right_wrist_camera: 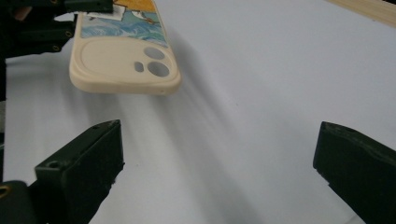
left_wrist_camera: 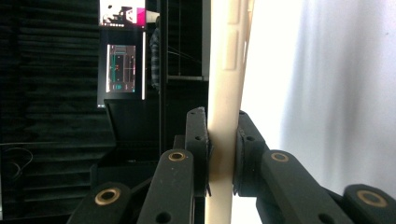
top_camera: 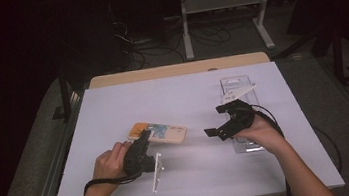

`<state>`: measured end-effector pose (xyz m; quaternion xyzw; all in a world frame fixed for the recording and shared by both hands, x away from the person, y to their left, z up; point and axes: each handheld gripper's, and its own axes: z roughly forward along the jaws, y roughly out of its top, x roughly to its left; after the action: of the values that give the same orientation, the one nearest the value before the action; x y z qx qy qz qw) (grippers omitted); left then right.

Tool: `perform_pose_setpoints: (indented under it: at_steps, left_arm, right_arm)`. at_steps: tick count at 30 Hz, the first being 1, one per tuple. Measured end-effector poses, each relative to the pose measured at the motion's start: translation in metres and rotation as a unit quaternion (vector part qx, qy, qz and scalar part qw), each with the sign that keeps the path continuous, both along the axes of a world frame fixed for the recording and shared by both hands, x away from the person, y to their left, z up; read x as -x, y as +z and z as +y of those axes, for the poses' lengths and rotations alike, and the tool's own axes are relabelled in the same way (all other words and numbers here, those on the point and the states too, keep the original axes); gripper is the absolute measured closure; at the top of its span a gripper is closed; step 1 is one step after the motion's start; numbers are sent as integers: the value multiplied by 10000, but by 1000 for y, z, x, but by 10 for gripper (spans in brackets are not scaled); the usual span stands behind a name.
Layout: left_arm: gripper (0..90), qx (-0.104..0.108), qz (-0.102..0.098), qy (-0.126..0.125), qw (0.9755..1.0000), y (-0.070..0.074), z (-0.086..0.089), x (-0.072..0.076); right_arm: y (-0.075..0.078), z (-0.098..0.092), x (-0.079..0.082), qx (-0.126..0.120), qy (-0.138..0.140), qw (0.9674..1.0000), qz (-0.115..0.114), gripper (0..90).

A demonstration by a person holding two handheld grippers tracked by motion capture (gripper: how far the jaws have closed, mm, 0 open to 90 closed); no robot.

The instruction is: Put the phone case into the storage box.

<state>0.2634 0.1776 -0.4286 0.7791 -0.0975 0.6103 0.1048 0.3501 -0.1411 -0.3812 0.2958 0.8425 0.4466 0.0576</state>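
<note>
Had the left gripper (top_camera: 143, 141) pinching the phone case (top_camera: 157, 132) by its edge, lifted just off the table (top_camera: 113, 105), so the right gripper (top_camera: 220, 120), jaws spread wide, could come in for the free end.

Phone case (right_wrist_camera: 125, 70) matt cream plastic; table (right_wrist_camera: 261, 84) smooth matt white

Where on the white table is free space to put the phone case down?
The far left part of the white table, behind the phone case, is bare, and so is the middle strip between the left gripper and the right gripper. It is crowded at the right, around the clear plastic box.
</note>
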Motion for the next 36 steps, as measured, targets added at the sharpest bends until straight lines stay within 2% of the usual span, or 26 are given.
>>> perform_pose_setpoints:
  at_steps: [5,8,15,21,23,25,27,36]
  left_arm:
    - [792,22,14,29,10000,0,2,0]
    - [792,17,26,45,10000,0,2,-1]
    - [792,86,72,89,9999,0,2,-1]
    - [792,282,224,178,9992,1,3,-3]
    - [792,398,368,180,9984,1,4,-5]
    - [792,417,414,234,9980,1,4,-5]
    - [792,534,489,282,9970,1,5,-6]
    - [792,961,676,392,9923,2,6,-10]
  right_arm:
    - [-3,-1,-2,47,-11,10000,-32,14]
    - [-3,-2,-1,-27,-36,10000,-28,14]
    - [-3,0,-1,-12,43,10000,-43,15]
    - [-3,1,0,19,46,10000,-19,15]
    - [-3,1,0,23,50,10000,-17,15]
    - [-3,1,0,34,50,10000,-11,16]
    - [-3,1,-1,10,60,10000,3,16]
    - [-3,2,-1,11,73,10000,-20,18]
